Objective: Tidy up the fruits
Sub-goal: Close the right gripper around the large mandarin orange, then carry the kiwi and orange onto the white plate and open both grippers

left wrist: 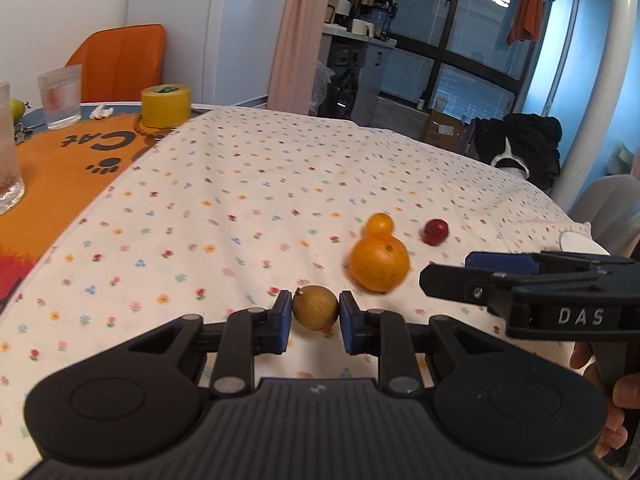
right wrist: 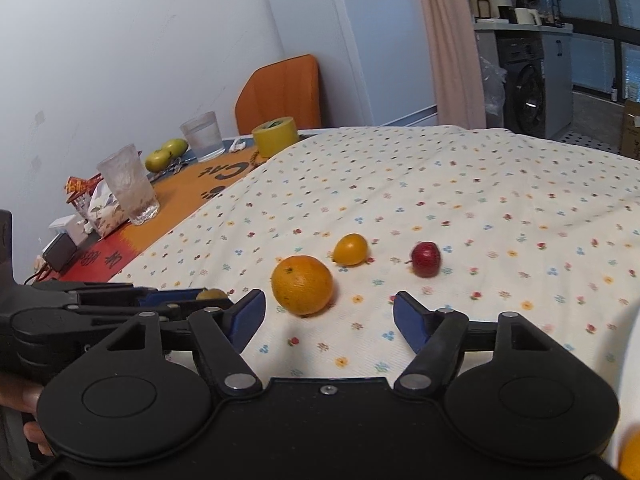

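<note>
the left gripper (left wrist: 315, 314) pinched a small round brownish fruit (left wrist: 315, 307) low in the frame. the right gripper (right wrist: 329, 316) stood spread, the dimpled orange (right wrist: 302, 285) just beyond its blue pads.

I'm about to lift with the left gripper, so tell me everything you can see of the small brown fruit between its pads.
The small brown fruit is round, dull yellow-brown, matte-skinned, with a dark stem nub at its upper left. It sits on the floral tablecloth between the blue pads of the left gripper, which close on both sides. The orange lies just beyond, apart. From the right wrist view only its top shows.
</note>
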Demonstrator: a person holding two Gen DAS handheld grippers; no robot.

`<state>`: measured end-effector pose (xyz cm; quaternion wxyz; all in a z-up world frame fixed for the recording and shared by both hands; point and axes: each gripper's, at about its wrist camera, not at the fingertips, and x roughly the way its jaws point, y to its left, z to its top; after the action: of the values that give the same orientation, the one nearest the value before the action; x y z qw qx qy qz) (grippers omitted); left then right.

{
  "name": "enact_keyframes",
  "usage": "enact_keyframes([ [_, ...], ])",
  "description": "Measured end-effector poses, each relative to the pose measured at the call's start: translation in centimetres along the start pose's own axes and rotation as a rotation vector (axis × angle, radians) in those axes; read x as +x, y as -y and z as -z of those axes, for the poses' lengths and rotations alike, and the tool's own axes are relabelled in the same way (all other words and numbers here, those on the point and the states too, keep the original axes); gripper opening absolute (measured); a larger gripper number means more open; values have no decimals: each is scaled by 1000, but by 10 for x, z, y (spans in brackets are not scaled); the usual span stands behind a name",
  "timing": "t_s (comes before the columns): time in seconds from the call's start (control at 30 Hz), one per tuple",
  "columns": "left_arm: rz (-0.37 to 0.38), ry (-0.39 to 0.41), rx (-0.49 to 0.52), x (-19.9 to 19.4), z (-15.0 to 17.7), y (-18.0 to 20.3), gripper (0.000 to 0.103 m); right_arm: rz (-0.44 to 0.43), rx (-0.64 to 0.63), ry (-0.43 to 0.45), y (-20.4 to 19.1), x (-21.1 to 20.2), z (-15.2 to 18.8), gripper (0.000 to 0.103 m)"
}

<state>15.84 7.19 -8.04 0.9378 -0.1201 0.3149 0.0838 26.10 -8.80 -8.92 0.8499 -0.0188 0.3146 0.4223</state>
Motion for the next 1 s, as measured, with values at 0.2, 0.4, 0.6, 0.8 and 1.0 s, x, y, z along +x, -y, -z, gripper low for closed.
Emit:
enact_keyframes([
  [0.2, -16, 9, -18, -2, -4, -11, 23, -11, -20, -19, -8, 14, -6, 66],
  [0.4, -24, 12, -31, -2, -6, -20, 24, -17, -48, -49, -16, 33, -10, 60],
  [0.6, -31, 22, -28, -7, -9, -22, 23, -16, -54, -62, -16, 42, -9, 40],
  [0.8, -13, 36, -15, -12, -12, -11, 23, 0, -58, -36, -15, 22, -8, 40],
  [1.0, 19, 47, 13, -13, -16, 9, 23, 27, -50, -1, -6, -5, -10, 40],
])
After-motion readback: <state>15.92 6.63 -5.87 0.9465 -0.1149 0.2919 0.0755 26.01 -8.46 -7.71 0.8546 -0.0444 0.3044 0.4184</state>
